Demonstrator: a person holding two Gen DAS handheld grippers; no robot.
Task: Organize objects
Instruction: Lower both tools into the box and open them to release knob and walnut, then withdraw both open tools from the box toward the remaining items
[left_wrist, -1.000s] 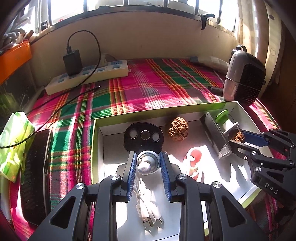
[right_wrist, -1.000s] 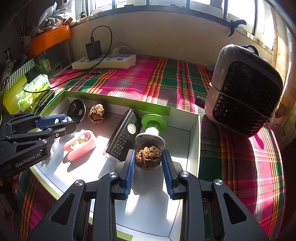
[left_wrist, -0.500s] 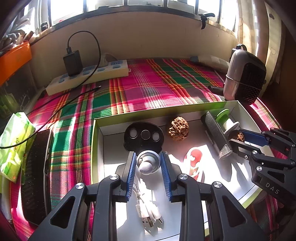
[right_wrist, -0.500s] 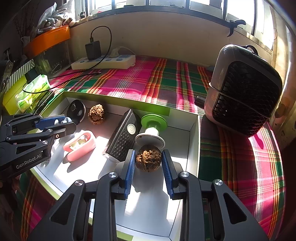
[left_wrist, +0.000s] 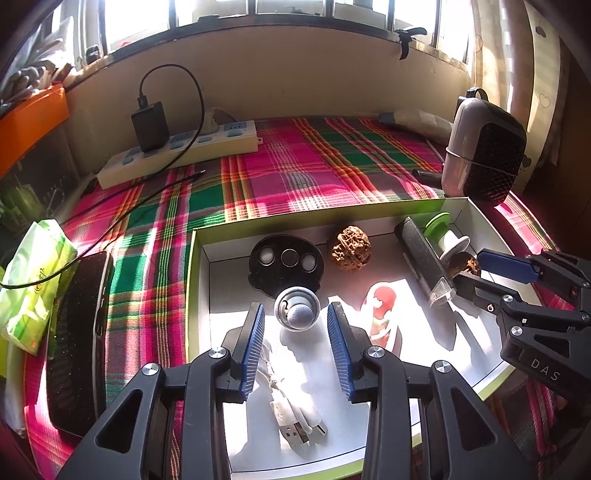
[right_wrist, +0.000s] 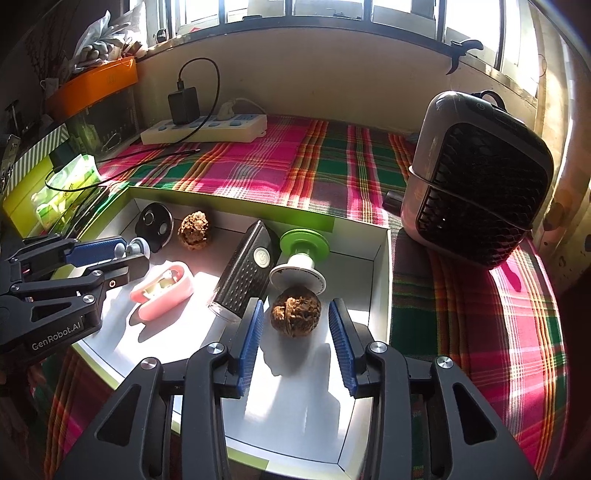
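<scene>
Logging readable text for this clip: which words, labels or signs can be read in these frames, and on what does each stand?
"DAS": on the right gripper, partly cut off at the frame edge.
"GenRobot.AI": on the left gripper.
Round white logo on the black case: too small to read.
Print on the green packet: blurred, unreadable.
Mark on the orange box: too faint to read.

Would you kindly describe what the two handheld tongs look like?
Both tongs are black plastic linkages with silver screw heads and ribbed blue pads. The left tongs carry white "GenRobot.AI" lettering on the side, seen from the right wrist view; the right tongs show "DAS". No cables, hands or sleeves are visible.
</scene>
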